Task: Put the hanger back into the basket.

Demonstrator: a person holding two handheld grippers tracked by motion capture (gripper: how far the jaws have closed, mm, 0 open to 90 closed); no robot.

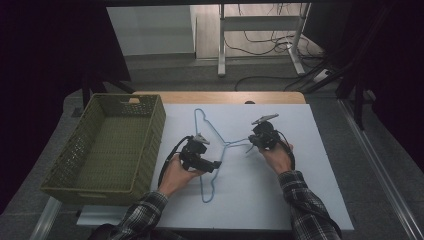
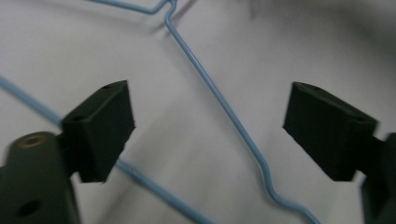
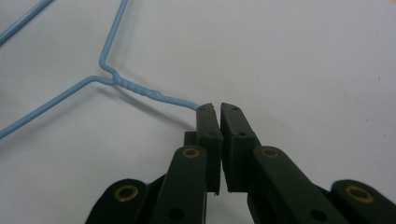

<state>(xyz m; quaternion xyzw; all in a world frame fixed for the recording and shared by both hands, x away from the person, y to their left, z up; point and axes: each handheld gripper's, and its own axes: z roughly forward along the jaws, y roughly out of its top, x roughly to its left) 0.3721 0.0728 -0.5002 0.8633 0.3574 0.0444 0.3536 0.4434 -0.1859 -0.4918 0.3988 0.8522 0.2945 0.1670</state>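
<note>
Blue wire hanger [image 1: 210, 150] lies flat on the counter [image 1: 300, 150], near the green basket [image 1: 150, 120]. My right tool [image 3: 215, 108] is pinched on its hook end, left tool [image 2: 205, 133] wide open over a wire, nothing gripped yet. Prob early on, basket's empty.

Nothing readable here, honestly. No labels, brand marks, numbers or signs turn up on anything in the high view or either gripper view.
</note>
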